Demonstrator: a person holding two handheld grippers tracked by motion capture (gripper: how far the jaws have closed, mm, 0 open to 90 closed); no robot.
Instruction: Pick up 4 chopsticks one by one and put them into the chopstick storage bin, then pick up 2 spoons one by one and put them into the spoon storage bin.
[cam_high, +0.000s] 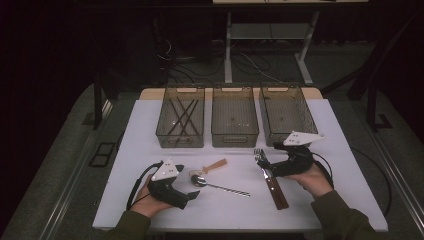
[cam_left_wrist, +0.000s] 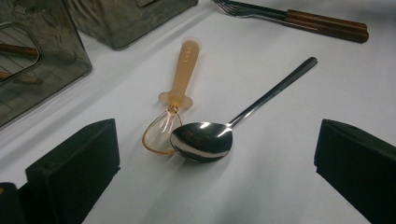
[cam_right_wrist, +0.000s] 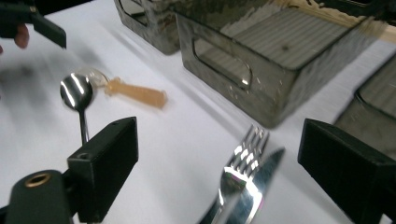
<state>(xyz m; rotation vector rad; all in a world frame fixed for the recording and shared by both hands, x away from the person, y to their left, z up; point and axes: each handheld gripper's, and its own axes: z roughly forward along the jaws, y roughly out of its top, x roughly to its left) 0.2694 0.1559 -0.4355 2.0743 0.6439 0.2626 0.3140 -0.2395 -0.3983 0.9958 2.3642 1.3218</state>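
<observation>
A metal spoon (cam_high: 220, 186) (cam_left_wrist: 201, 140) (cam_right_wrist: 77, 91) lies mid-table, its bowl against a translucent orange plastic spoon (cam_high: 212, 166) (cam_left_wrist: 180, 79) (cam_right_wrist: 137, 94). To their right, a fork (cam_high: 260, 156) (cam_right_wrist: 245, 154) and a knife (cam_high: 276, 190) (cam_right_wrist: 261, 182) with brown wooden handles rest side by side. My left gripper (cam_high: 192, 195) (cam_left_wrist: 218, 122) is open, low over the table, and the metal spoon's bowl sits just ahead of its jaws. My right gripper (cam_high: 274, 167) (cam_right_wrist: 219, 123) is open too, its jaws standing either side of the fork tines and knife tip without touching them.
Three smoky see-through bins stand in a row at the back of the white table (cam_high: 325, 190). The left bin (cam_high: 180, 141) holds dark thin sticks. The middle bin (cam_high: 235, 140) and the right bin (cam_high: 280, 90) look bare inside.
</observation>
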